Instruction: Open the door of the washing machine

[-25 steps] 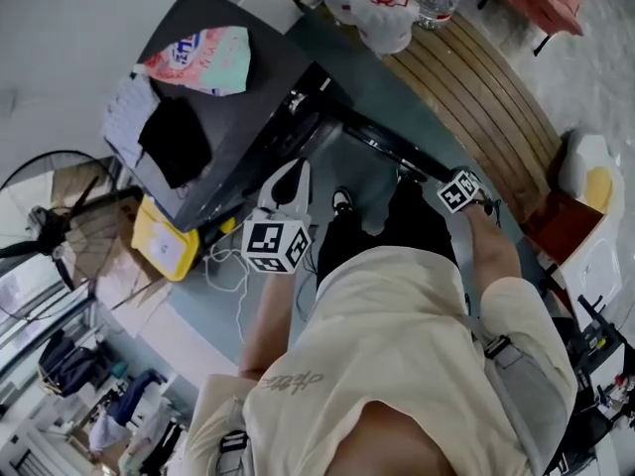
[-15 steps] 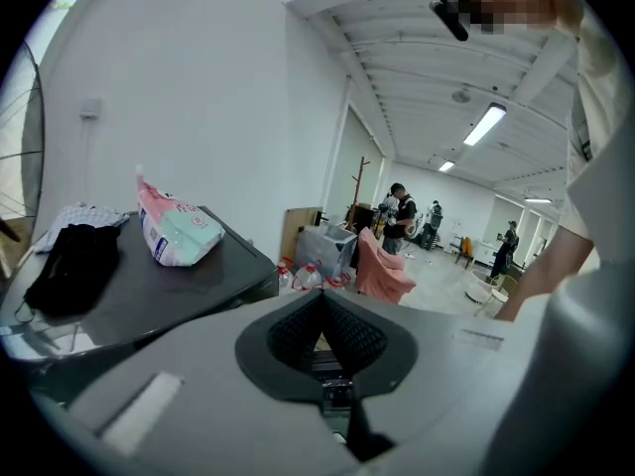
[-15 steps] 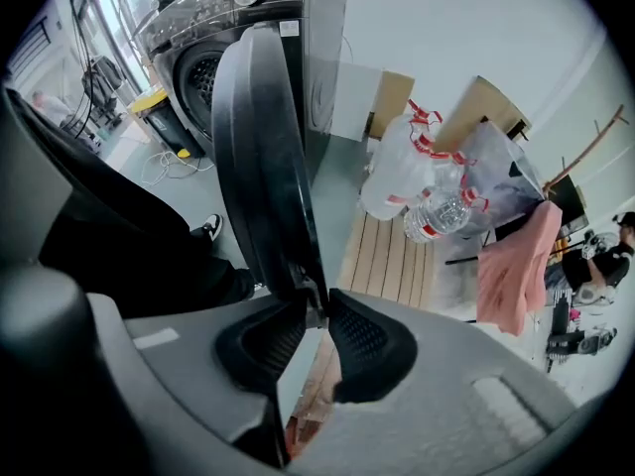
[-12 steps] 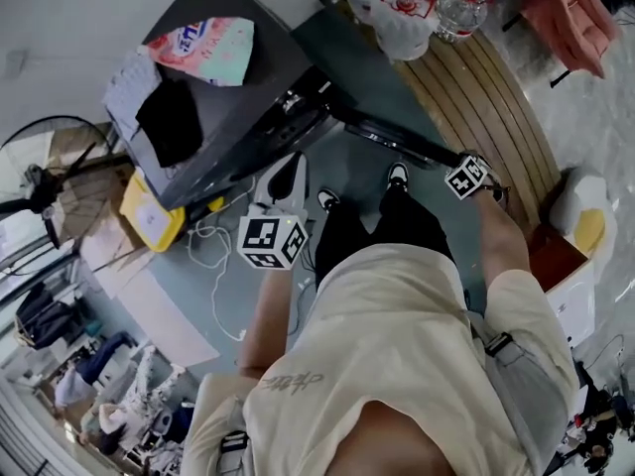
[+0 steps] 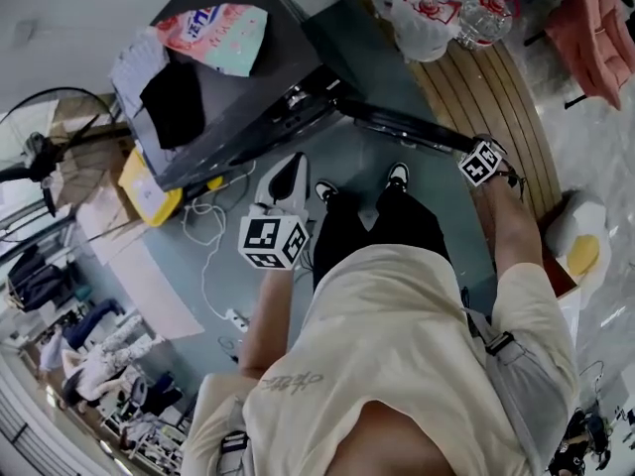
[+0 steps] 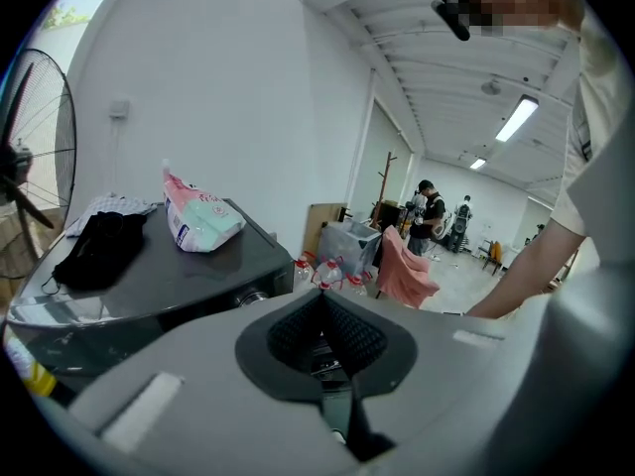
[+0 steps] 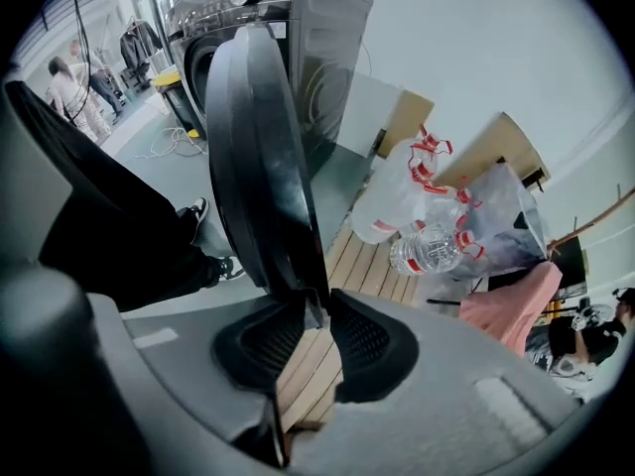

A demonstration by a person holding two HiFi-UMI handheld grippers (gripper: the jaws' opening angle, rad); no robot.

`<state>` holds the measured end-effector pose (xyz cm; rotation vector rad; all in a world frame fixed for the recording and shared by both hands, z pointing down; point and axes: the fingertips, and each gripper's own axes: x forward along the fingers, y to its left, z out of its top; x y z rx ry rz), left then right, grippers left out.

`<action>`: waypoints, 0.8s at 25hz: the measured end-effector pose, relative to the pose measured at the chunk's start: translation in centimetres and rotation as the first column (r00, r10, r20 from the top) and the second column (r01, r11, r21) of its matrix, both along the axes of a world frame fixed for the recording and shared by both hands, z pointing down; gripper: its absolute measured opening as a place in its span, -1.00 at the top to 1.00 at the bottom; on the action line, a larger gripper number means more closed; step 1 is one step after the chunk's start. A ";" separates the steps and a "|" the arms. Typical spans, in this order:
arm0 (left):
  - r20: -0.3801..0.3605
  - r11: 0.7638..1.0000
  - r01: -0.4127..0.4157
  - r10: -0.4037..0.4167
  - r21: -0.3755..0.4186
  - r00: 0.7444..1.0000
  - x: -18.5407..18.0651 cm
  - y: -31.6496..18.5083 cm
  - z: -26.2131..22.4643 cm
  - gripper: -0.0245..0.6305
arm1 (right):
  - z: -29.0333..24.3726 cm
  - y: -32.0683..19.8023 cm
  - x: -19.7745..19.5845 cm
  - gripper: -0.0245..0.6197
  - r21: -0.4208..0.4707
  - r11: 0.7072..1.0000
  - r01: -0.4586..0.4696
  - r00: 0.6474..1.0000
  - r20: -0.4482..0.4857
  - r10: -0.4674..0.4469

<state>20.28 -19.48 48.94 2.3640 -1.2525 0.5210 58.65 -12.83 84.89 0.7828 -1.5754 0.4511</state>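
Observation:
The dark grey washing machine (image 5: 233, 82) stands at the upper left, and shows too in the right gripper view (image 7: 298, 28). Its round door (image 5: 397, 127) is swung out towards the right. My right gripper (image 5: 464, 151) holds the door's outer rim (image 7: 260, 167). The rim sits between the pads (image 7: 316, 310), and the jaws have just been opening a little with the rim still between them. My left gripper (image 5: 286, 172) hangs in front of the machine with its pads (image 6: 320, 305) together and nothing in them.
A detergent bag (image 5: 220, 38) and a black cloth (image 5: 174, 102) lie on the machine's top. Water bottles (image 5: 437, 8) stand on a slatted wooden platform (image 5: 491, 77) to the right. A yellow box (image 5: 144, 191), cables (image 5: 213, 256) and a fan (image 5: 30, 157) are at the left. My shoes (image 5: 397, 175) stand below the door.
My right gripper has moved right with the door's rim, and the door has swung wider open. The left gripper has stayed about where it was.

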 end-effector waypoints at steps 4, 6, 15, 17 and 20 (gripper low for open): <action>0.010 1.000 0.026 -0.026 0.002 1.000 0.1 -0.6 -0.1 0.87 | -0.1 -2.6 1.3 0.67 0.017 0.999 0.031 0.999 -0.014 -0.030; 0.016 0.999 0.039 -0.039 0.004 0.999 0.0 -0.9 -0.2 0.87 | -0.2 -3.6 1.8 0.66 0.023 0.999 0.031 0.999 -0.018 -0.030; 0.034 0.997 0.081 -0.081 -0.012 0.996 -0.1 -1.4 0.1 0.87 | -0.6 -7.9 3.3 0.63 0.051 0.999 -0.019 1.000 -0.017 0.019; 0.036 0.997 0.082 -0.082 -0.014 0.996 0.1 -1.5 0.2 0.87 | -0.7 -8.8 3.6 0.63 0.055 0.998 -0.012 1.000 -0.016 0.013; 0.040 0.996 0.085 -0.084 -0.017 0.996 0.5 -1.5 0.3 0.87 | -0.8 -9.8 3.8 0.63 0.058 0.998 -0.006 1.000 -0.016 0.007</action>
